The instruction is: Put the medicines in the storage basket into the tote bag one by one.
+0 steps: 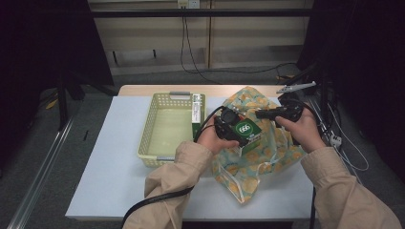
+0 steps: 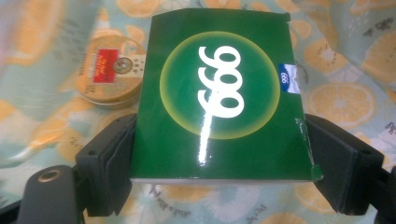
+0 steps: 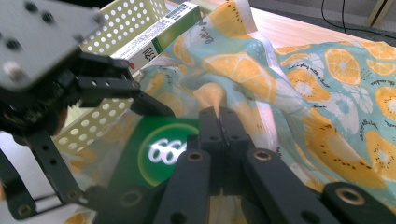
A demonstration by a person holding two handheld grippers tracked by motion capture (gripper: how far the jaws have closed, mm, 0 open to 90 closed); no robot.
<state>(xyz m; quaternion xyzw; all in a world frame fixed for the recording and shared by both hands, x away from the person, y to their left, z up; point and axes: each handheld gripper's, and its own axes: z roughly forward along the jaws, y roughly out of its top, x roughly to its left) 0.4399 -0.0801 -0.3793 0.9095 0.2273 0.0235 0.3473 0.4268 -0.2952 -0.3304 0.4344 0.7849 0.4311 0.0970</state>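
Note:
A green carton marked 999 (image 1: 249,130) (image 2: 219,93) (image 3: 156,149) is clamped by its two sides in my left gripper (image 1: 244,131) (image 2: 219,161) (image 3: 130,154). The carton hangs over the mouth of a cloth bag printed with orange slices (image 1: 248,164) (image 2: 338,98) (image 3: 327,93). Inside the bag lies a round golden tin with a red label (image 2: 109,77). My right gripper (image 1: 259,114) (image 3: 219,115) has its jaws together on a raised fold of the bag's cloth, just right of the carton.
A pale yellow perforated basket (image 1: 162,126) (image 3: 126,23) stands left of the bag, with a long white and green box (image 1: 197,114) (image 3: 159,37) leaning on its right wall. The white table (image 1: 114,167) has bare surface at the left and front. Cables trail off the right edge.

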